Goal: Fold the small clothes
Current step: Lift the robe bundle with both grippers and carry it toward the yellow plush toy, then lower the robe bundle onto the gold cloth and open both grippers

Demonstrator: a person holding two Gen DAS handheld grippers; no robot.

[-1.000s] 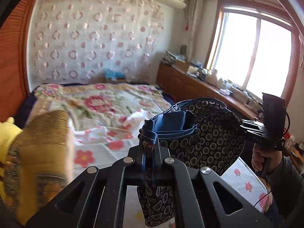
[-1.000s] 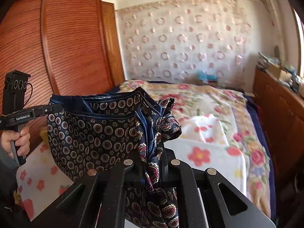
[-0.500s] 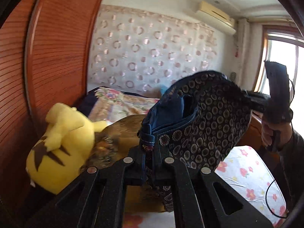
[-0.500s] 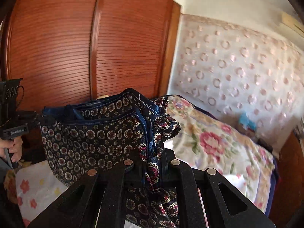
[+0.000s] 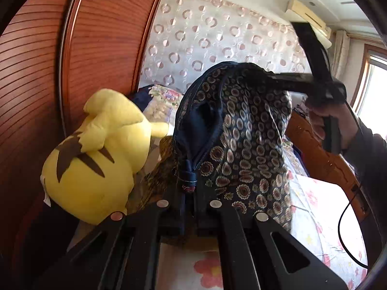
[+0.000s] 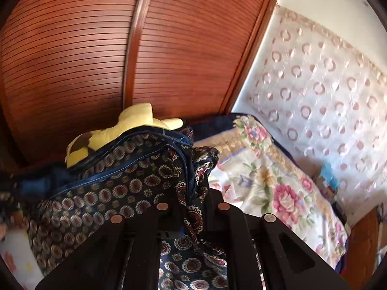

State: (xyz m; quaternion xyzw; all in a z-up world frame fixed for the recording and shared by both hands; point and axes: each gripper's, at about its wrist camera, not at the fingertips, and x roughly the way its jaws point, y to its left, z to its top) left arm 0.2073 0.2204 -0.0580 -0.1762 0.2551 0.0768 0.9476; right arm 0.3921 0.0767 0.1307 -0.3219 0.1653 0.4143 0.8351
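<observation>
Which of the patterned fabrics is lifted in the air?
The navy garment with round medallions; the floral bedspread lies flat, and the ringed curtain hangs behind it.

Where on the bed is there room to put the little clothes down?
Free: the flowered sheet right of the hanging patterned garment, toward the wooden cabinet. Crowded: the corner by the wardrobe, where the yellow plush toy lies.
</observation>
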